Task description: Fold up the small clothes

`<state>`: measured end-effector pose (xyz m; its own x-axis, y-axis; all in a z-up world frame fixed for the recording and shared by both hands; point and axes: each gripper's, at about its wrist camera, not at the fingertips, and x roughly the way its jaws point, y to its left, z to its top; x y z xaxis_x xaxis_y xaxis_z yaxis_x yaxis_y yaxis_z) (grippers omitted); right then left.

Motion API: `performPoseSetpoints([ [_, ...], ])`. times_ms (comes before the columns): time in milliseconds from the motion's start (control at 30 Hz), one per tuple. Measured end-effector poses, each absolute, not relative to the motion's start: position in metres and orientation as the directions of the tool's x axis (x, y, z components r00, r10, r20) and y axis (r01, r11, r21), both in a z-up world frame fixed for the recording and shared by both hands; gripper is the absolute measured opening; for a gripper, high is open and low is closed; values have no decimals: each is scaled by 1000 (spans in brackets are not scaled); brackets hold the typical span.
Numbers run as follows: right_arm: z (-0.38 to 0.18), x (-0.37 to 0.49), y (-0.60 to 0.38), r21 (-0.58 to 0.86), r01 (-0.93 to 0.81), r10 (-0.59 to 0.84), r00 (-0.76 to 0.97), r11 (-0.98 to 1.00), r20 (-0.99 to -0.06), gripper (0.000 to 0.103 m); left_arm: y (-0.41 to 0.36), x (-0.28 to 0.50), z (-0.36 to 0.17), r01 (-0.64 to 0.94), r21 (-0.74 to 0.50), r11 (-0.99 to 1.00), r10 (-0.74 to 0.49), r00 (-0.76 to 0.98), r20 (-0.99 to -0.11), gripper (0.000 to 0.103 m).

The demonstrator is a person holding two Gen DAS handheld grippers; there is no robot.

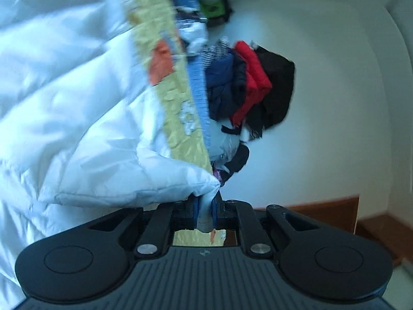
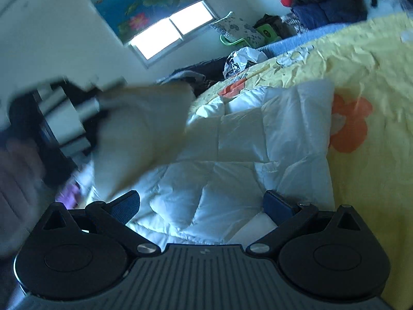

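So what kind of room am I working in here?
Most likely a bedroom. A white puffy jacket lies on a yellow flowered bedspread, loose clothes are heaped in a pile by a white wall, and a window with a lotus-print blind is behind.

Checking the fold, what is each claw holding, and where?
Left claw pinches the white jacket at a corner. Right claw is open, holding nothing.

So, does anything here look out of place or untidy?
Yes. A jumbled heap of clothes, red, navy and black, lies unfolded beyond the yellow flowered bedcover. The white quilted jacket is crumpled, one corner pinched in the shut left gripper. The right gripper is open and holds nothing.
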<state>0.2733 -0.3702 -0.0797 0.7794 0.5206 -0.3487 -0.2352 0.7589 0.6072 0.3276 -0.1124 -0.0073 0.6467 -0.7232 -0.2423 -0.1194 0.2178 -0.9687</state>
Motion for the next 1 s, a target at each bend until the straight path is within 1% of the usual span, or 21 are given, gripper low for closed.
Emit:
performPoseSetpoints([
  [100,-82,274,-375,641,-232,535,778,731,-330,102,-119,331,-30,-168,-963,211,-757,595,-270,10],
  [167,-81,274,-374,635,-233,533,778,737,-333,102,-120,338,-39,-196,-954,227,-795,528,-298,16],
  [200,-81,274,-373,633,-233,532,778,738,-334,101,-121,340,-41,-206,-950,237,-817,487,-309,35],
  [233,-81,274,-373,634,-233,533,778,737,-333,102,-122,341,-41,-207,-943,261,-836,440,-328,77],
  [267,-81,274,-374,637,-234,535,778,734,-331,102,-122,340,-37,-186,-934,304,-843,404,-355,96],
  [300,-82,274,-375,642,-234,537,777,730,-328,102,-121,334,-30,-148,-927,345,-840,392,-375,103],
  [367,-82,274,-377,652,-234,542,777,721,-321,102,-118,323,-11,-2,-907,422,-852,342,-397,103],
  [400,-83,274,-378,656,-234,544,776,717,-318,102,-115,313,2,86,-876,474,-837,351,-419,103],
  [433,-83,275,-379,660,-233,545,776,714,-316,102,-108,300,16,169,-824,541,-796,418,-437,103],
  [467,-84,275,-379,662,-233,546,776,713,-315,102,-100,286,32,249,-739,626,-732,516,-446,103],
  [500,-84,275,-380,663,-233,547,776,711,-314,102,-91,269,44,297,-648,702,-659,617,-431,103],
  [533,-83,275,-380,667,-233,549,776,708,-312,102,-80,255,53,304,-565,767,-574,719,-392,103],
  [600,-84,275,-382,679,-229,552,776,697,-306,102,-57,240,59,248,-471,846,-418,858,-299,103],
  [633,-84,275,-383,687,-227,554,776,691,-301,102,-45,238,58,196,-442,875,-340,900,-274,103],
  [700,-84,274,-388,710,-214,555,780,671,-289,102,-22,237,49,87,-413,906,-205,947,-248,103],
  [733,-83,273,-390,722,-196,544,789,663,-286,100,-14,241,42,48,-401,915,-157,957,-243,103],
  [800,-73,269,-394,749,-148,506,818,645,-274,102,-3,255,29,-15,-375,927,-103,951,-292,103],
  [867,-61,262,-395,775,-151,497,837,613,-230,102,5,264,17,-71,-358,931,-57,940,-335,103],
  [933,-54,259,-392,842,-161,554,812,514,-183,102,8,261,5,-128,-297,946,14,933,-359,103],
  [1000,-56,264,-385,901,-122,625,758,417,-187,102,2,261,-10,-133,-230,964,38,926,-376,103],
])
